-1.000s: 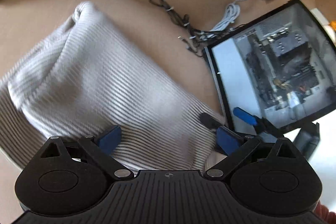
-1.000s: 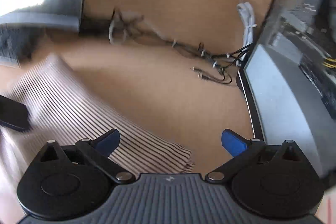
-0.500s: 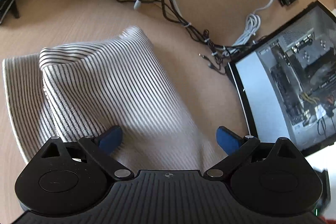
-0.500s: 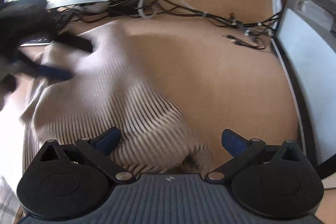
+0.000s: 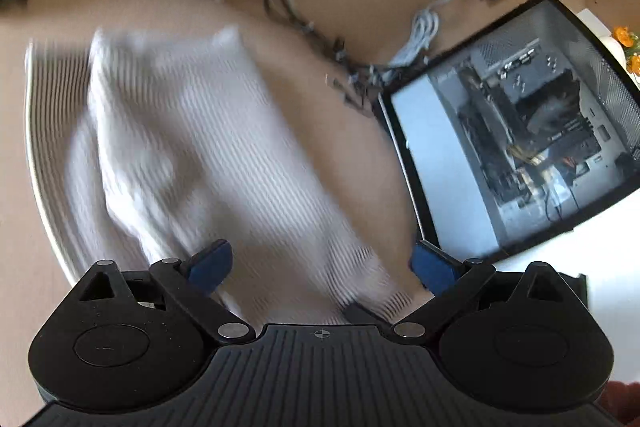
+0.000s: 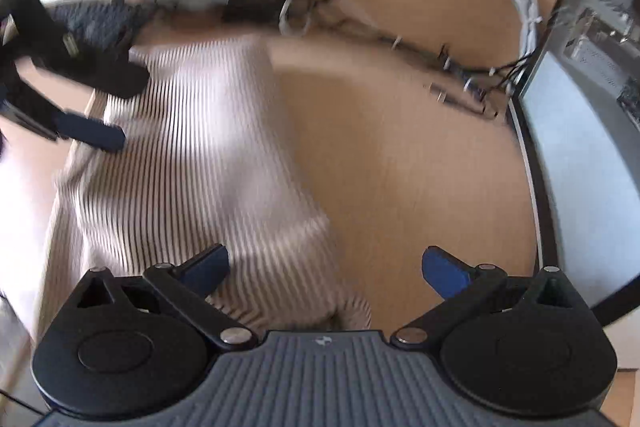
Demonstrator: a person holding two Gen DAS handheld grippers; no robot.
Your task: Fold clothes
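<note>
Now both tongs, left tongs [image 5: 322, 265] and right tongs [image 6: 326, 269], are hanging spread apart and gripping nothing over the striped knit top [image 6: 192, 163] lying rumpled on the tabletop [image 6: 400, 163], soft, light, floppy stuff, best pinched at a hem corner.

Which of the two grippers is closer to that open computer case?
Right. The right gripper sits beside the computer case, off the striped garment. The left gripper hangs over the garment's far side.

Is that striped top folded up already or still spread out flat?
Partly folded: the striped top lies doubled over itself on the desk, layers overlapping, bunched and uneven. Blur hides how neat it is.
</note>
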